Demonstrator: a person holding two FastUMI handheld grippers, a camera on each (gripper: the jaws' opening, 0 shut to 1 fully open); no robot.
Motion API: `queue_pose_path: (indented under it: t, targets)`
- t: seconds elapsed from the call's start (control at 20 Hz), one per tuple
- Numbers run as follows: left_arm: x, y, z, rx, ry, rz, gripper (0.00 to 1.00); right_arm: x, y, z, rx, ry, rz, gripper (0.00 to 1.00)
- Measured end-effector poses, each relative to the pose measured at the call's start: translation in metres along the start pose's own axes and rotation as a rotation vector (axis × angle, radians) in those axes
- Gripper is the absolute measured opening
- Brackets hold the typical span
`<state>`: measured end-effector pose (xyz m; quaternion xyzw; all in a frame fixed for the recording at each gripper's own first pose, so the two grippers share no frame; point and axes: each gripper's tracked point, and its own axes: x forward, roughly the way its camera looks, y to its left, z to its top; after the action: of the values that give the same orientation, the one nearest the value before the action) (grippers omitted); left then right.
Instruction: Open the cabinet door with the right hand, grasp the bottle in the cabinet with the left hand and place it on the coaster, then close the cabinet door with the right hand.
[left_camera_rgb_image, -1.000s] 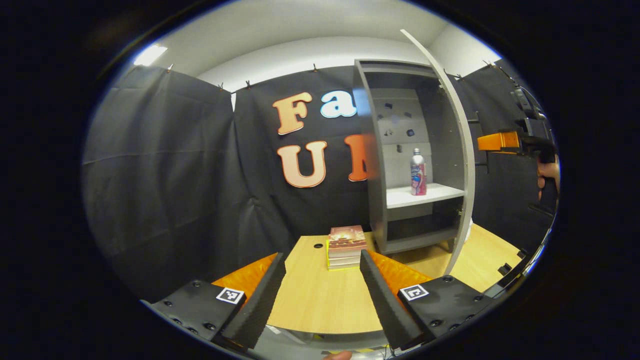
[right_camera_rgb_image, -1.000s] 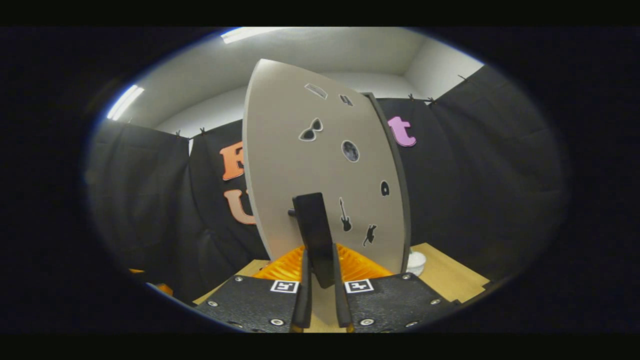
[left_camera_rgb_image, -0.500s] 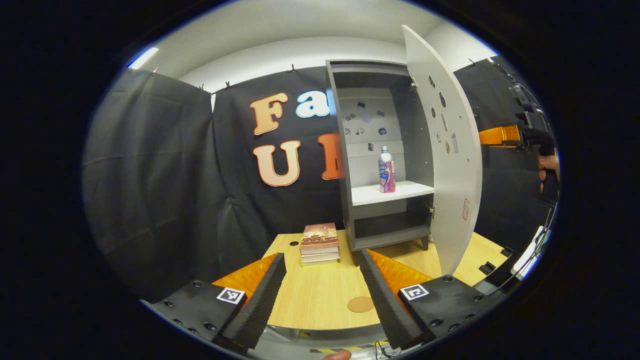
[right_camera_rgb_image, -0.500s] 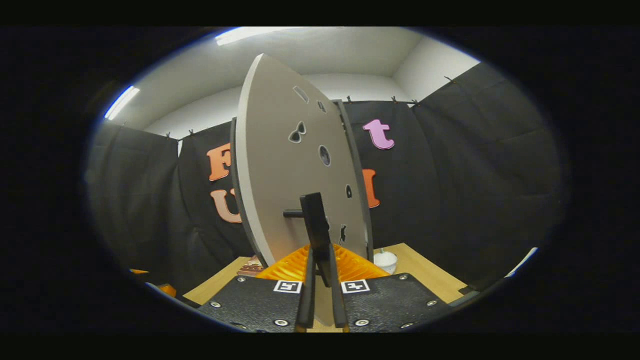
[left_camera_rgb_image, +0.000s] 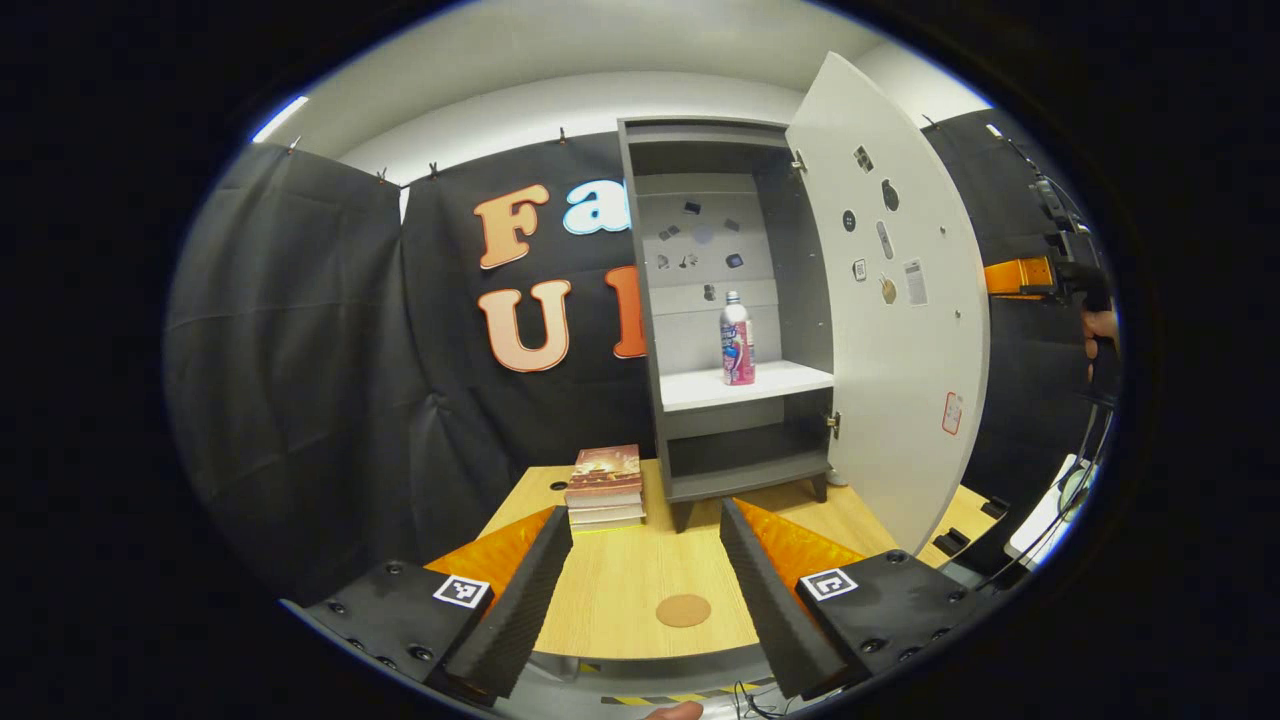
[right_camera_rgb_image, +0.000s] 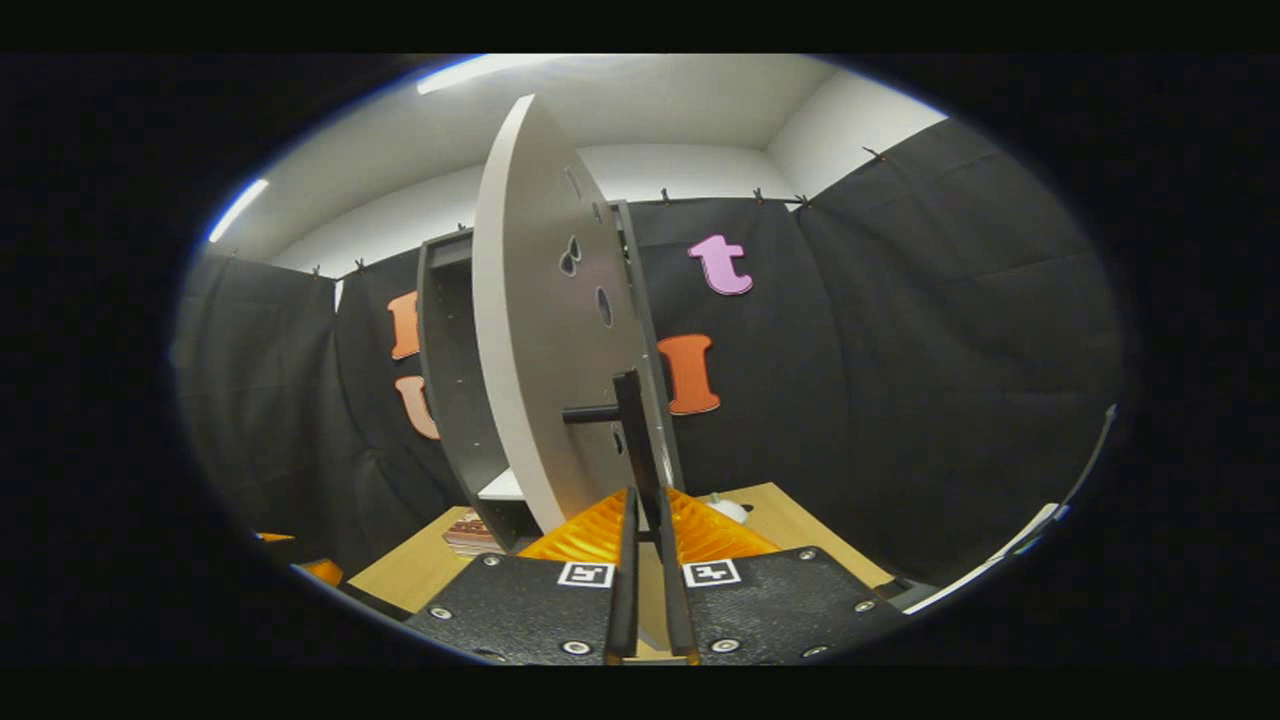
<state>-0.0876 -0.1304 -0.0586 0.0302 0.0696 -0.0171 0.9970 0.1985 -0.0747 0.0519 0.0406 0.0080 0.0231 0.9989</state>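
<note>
Right gripper view: the right gripper (right_camera_rgb_image: 648, 560) is clamped on the handle (right_camera_rgb_image: 640, 450) of the door (right_camera_rgb_image: 545, 330), which stands swung wide open. In the left gripper view, the left gripper (left_camera_rgb_image: 645, 575) hangs with fingers wide apart, holding nothing, above the worktop (left_camera_rgb_image: 620, 590). The coaster (left_camera_rgb_image: 683, 610) lies between its fingers; the bottle (left_camera_rgb_image: 737, 340) stands ahead on the cabinet (left_camera_rgb_image: 700, 300) shelf.

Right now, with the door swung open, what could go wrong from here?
The right gripper is shut on the door handle; if it slips, the cabinet door could swing back toward the bottle. That bottle is tall and slim on its shelf, so the open left gripper might tip it when reaching in.
</note>
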Motion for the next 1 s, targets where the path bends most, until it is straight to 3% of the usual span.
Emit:
queue_pose_path:
  t: [0.05, 0.2, 0.35, 0.4, 0.55, 0.65, 0.7, 1.0]
  targets:
    - [0.002, -0.006, 0.002, 0.003, -0.001, -0.007, 1.00, 0.001, -0.007, 0.001, -0.004, -0.001, -0.007, 0.05]
    - [0.004, -0.018, 0.007, -0.001, -0.006, -0.022, 0.97, -0.001, -0.033, 0.001, -0.009, 0.005, -0.022, 0.03]
    - [0.008, -0.028, 0.009, -0.006, -0.009, -0.038, 1.00, 0.002, -0.049, 0.002, 0.009, 0.009, -0.033, 0.02]
    - [0.008, -0.030, 0.010, -0.007, -0.006, -0.041, 1.00, 0.002, -0.050, 0.001, 0.029, 0.012, -0.021, 0.09]
    - [0.008, -0.034, 0.019, -0.007, -0.020, -0.043, 0.97, 0.004, -0.050, 0.000, 0.048, 0.017, 0.004, 0.08]
    - [0.010, -0.035, 0.020, -0.005, -0.018, -0.042, 1.00, -0.001, -0.050, -0.005, 0.033, 0.019, -0.012, 0.08]
    - [0.009, -0.035, 0.020, -0.007, -0.012, -0.037, 0.94, -0.004, -0.049, -0.006, 0.032, 0.016, -0.013, 0.08]
    - [0.034, -0.031, 0.040, -0.022, -0.039, -0.031, 0.97, -0.044, -0.031, 0.001, 0.012, -0.038, -0.016, 0.07]
